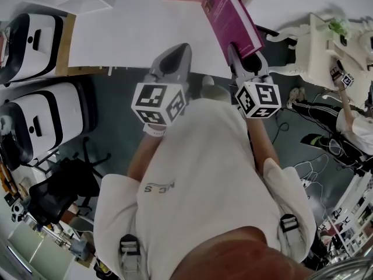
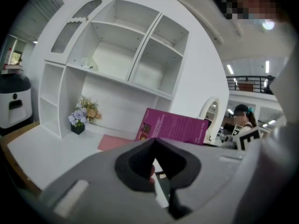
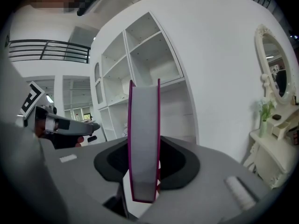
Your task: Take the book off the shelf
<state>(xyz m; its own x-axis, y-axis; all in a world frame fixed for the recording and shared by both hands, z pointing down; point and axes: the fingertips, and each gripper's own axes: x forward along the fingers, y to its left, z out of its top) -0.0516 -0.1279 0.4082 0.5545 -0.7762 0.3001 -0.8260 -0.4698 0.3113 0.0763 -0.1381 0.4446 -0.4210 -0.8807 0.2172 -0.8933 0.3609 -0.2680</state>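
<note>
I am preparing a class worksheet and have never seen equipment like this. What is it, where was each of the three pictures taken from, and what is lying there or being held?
There is no robot here. A person holds a two-jaw gripper in each hand, and the cubes with square markers are part of those grippers. The head view looks down from a camera on the person's head. The other two cameras ride on the grippers and look along their jaws. The right gripper is clamped on a magenta book. The left gripper is shut, with nothing in it. A pink mat lies on the white surface, and a small pot of flowers stands there, below the white shelves.
</note>
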